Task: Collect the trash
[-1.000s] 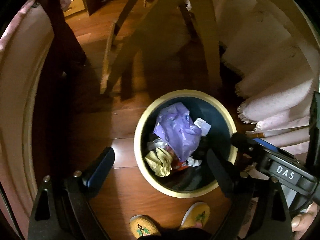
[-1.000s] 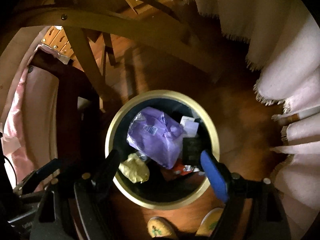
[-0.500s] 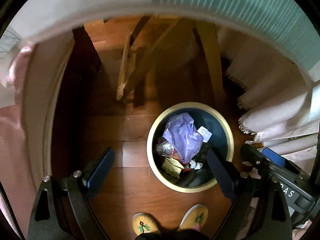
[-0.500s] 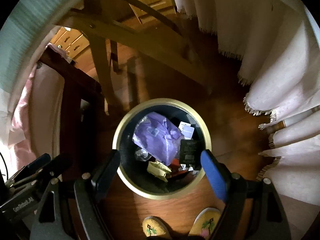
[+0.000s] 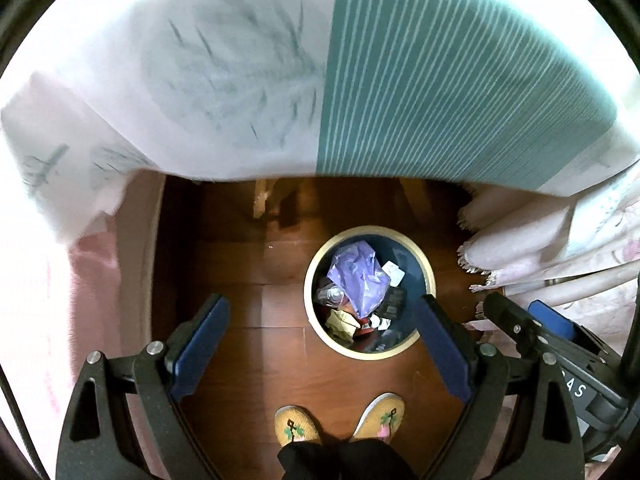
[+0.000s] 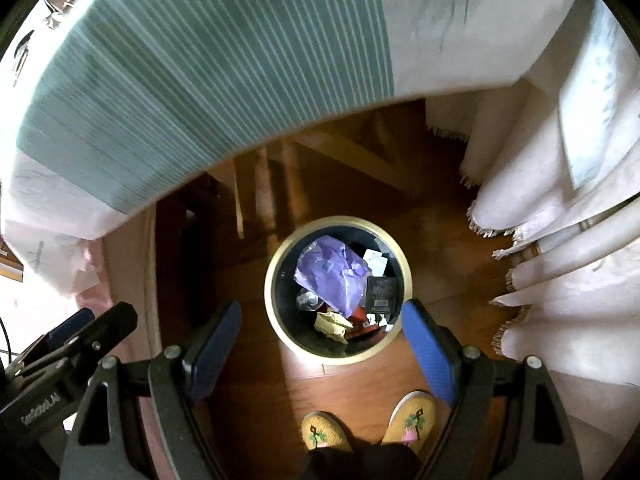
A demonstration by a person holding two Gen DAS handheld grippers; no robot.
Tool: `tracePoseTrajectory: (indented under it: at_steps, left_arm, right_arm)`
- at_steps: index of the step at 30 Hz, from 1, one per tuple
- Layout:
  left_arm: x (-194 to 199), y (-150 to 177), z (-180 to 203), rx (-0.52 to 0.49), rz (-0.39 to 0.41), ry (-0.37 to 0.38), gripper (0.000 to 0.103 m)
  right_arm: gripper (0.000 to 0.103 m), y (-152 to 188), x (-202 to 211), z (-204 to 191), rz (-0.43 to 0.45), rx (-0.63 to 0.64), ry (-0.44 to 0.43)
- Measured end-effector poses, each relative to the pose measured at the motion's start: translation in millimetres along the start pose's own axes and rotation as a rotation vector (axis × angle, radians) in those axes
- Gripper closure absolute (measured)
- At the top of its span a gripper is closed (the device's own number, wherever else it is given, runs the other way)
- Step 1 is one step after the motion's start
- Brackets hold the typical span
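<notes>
Grippers (image 5: pixel 320 344) have risen; bin (image 5: pixel 370 232) smaller, tablecloth (image 5: pixel 440 80) now visible

So the bin (image 5: pixel 428 280) sits on the floor (image 5: pixel 256 312) just right of frame center, trash bag (image 5: pixel 358 276) inside it. Tablecloth (image 5: pixel 280 80) fills the top, slippers (image 5: pixel 298 426) at bottom center, curtain (image 5: pixel 560 248) far right.

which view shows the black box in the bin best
Right wrist: the black box faces the camera in the bin, its pale print visible though unreadable. Left wrist shows it smaller and darker, beside the purple bag.
</notes>
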State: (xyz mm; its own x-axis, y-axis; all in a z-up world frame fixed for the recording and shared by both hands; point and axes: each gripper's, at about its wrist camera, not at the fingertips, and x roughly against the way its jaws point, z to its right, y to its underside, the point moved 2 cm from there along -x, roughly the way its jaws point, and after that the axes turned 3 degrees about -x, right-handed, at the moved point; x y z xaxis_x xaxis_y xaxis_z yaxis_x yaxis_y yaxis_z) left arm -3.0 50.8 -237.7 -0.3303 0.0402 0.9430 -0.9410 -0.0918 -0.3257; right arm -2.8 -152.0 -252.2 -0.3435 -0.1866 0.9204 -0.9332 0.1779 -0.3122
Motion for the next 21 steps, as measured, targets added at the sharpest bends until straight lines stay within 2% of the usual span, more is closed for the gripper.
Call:
tracePoseTrajectory:
  at_steps: [4,13,21]
  left_arm:
    - [39,-12,3,-0.013,0.021,0.0,0.01]
    - [149,-51,17,-0.027,0.15,0.007,0.01]
    - [221,-68,33,-0.009,0.237,0.006,0.01]
  right_arm:
    - [0.02,-10,39,-13,0.016,0.01,-0.011]
    - [0.02,-41,142,-41,0.104,0.076,-0.031]
    - [0.02,-63,218,-55,0.164,0.128,-0.037]
